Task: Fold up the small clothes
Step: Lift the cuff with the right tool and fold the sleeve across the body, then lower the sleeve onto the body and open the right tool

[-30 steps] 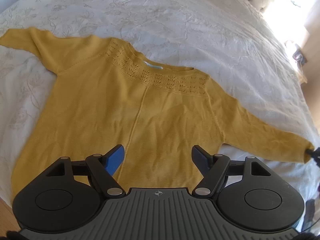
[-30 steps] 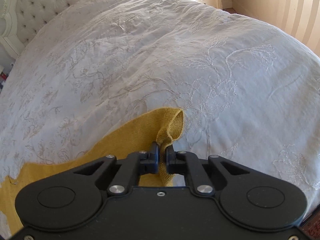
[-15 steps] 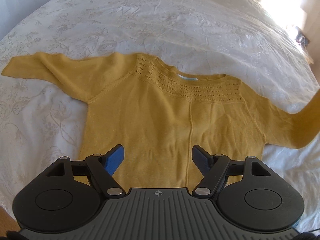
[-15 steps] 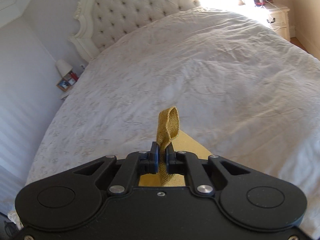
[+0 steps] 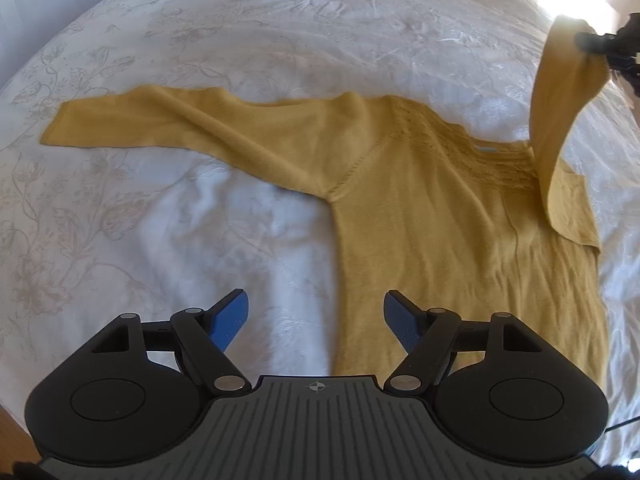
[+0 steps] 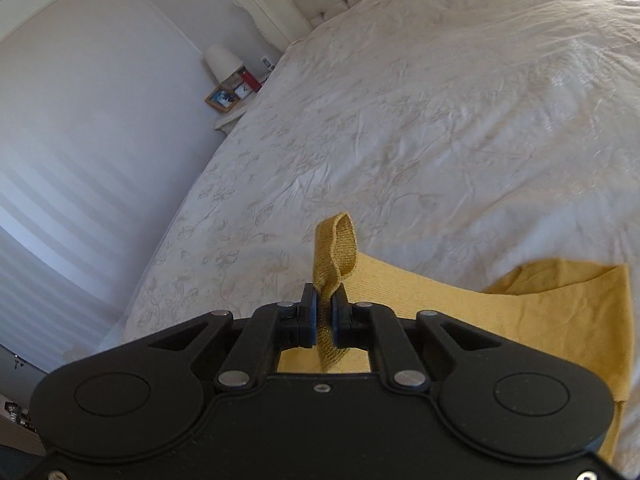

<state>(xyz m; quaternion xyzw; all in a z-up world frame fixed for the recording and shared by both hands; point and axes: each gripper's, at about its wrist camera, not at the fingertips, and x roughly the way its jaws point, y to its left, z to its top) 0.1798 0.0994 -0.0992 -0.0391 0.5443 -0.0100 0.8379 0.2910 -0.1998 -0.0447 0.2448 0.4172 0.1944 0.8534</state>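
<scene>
I am hovering the left gripper (image 5: 316, 322) with its blue fingers (image 5: 229, 320) spread wide and nothing between them, pointing down at the bed (image 5: 280, 40). Far out to the left of those fingers the left sleeve (image 5: 160, 124) of the yellow sweater (image 5: 460, 240) is lying flat and stretched out on the white bedspread; a second ago that sleeve was near the left edge of my view, and the body of the sweater was filling the space ahead of the fingers, so my view has slid left and now the sweater's side edge is running between the fingers, with the body ahead and to the right. Further right, the right sleeve (image 5: 560, 120) is no longer lying out flat: it is rising off the bed and folding in over the shoulder. I am carrying it with the right gripper (image 6: 323, 312), whose fingers (image 6: 307, 316) are pressed together and pinching the cuff (image 6: 336, 256), which is sticking up above them. I judge the first sleeve fold is underway, not landed; the sleeve needs laying across the chest before I let go, and the left sleeve is waiting for the open fingers.
</scene>
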